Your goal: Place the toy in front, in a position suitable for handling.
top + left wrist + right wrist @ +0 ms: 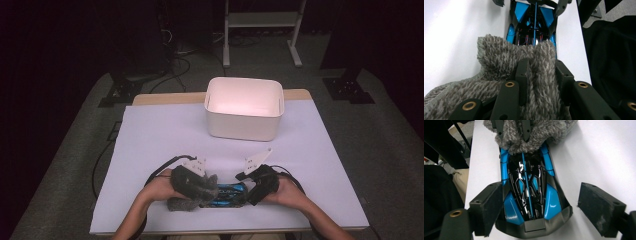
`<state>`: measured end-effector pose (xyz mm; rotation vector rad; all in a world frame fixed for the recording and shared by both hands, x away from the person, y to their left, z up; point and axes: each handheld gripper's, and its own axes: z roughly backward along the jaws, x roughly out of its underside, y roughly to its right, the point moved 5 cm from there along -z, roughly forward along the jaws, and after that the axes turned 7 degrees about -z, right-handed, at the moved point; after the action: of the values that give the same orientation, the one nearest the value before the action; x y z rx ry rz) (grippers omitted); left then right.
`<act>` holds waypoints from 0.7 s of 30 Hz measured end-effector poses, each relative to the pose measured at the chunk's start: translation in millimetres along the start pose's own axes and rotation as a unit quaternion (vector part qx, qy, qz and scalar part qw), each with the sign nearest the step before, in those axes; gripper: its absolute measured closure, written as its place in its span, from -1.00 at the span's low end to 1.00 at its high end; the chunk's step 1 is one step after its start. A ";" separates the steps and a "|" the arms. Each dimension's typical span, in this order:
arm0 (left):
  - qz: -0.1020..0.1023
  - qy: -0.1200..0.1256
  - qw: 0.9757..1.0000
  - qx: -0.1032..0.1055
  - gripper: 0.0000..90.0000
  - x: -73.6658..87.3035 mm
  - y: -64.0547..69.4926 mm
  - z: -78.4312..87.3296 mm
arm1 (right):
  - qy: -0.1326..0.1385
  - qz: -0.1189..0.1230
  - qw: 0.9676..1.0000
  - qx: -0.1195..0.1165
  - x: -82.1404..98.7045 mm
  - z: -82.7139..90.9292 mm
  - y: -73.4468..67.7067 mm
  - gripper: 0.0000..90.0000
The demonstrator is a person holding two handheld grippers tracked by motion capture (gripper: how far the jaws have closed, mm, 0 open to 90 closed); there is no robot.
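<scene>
Right gripper view: right gripper (541,212) agape astride toy car (529,192); left gripper (541,75) clamped on fuzzy cloth (499,62).

Setting: lab or recording studio, not a home. Table (150,135) covered in plain white sheet, standing on grey carpet. Behind the table: black curtains, a tangle of cables (175,65) on the floor, a white metal stand frame (260,30). Either side of the table: black tripod feet (350,87).
</scene>
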<state>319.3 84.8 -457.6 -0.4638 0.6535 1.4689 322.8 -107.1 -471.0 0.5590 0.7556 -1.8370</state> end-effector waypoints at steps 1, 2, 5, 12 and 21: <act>-0.001 -0.001 1.000 0.000 0.55 -0.1 -0.1 0.0 | -0.001 -0.001 1.000 0.000 -0.2 0.0 0.8 -0.58; -0.001 -0.002 1.000 0.001 0.55 -0.3 -0.1 0.0 | -0.004 -0.004 1.000 0.000 -0.3 -0.3 1.6 -0.58; -0.003 -0.005 1.000 0.000 0.55 -0.5 -0.3 0.0 | -0.012 -0.010 1.000 -0.003 -0.6 -2.8 4.2 -0.56; 0.001 -0.009 1.000 -0.003 0.52 0.1 -2.8 1.5 | -0.015 -0.042 0.999 -0.029 0.0 -10.7 9.6 -0.51; 0.015 0.004 1.000 -0.007 0.47 -4.1 -10.9 5.3 | -0.003 -0.073 0.995 -0.073 3.5 -13.0 11.3 -0.26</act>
<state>330.8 84.5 -452.0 -0.4727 0.6589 1.5007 332.4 -103.1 -485.0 0.4119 0.9387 -1.8978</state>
